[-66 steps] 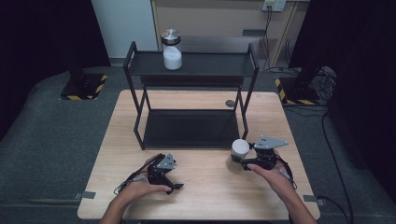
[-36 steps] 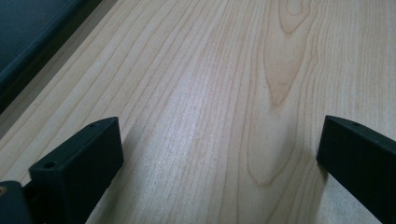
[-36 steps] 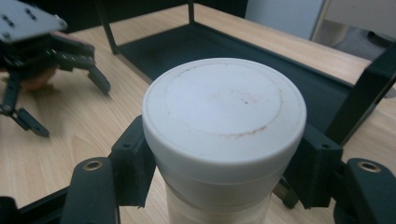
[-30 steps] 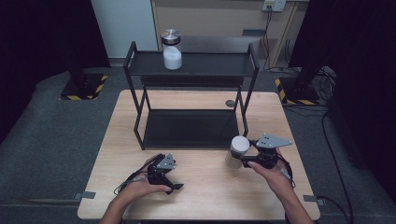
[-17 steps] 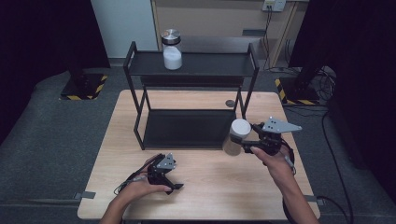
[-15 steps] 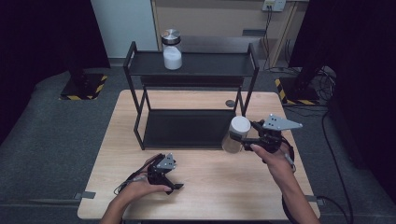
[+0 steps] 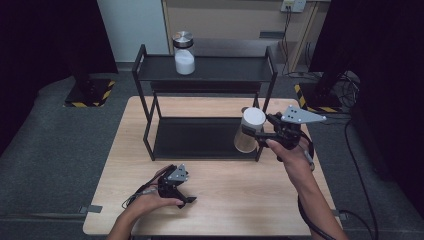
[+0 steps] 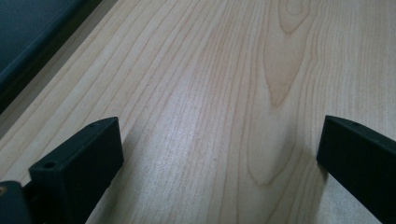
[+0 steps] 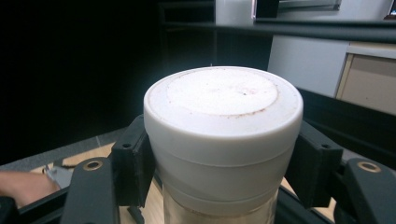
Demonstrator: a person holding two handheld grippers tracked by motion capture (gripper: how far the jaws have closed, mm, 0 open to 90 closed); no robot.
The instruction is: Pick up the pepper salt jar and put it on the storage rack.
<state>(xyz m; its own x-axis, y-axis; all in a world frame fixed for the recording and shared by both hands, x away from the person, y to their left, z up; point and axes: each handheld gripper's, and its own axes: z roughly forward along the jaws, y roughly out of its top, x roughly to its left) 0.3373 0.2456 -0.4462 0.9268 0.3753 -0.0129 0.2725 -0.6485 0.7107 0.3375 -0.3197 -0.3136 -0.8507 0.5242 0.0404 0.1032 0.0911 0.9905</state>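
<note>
the right gripper (image 7: 261,134) was clamped on the clear glass jar with a white round lid (image 7: 248,130), held upright above the table, just in front of the black metal two-tier rack (image 7: 205,70). the upper shelf lay higher and beyond. the left gripper (image 7: 181,192) rested unclenched, well apart.

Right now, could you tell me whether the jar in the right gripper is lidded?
Lidded: a white cap sits on the jar, held upright in the right gripper.
</note>
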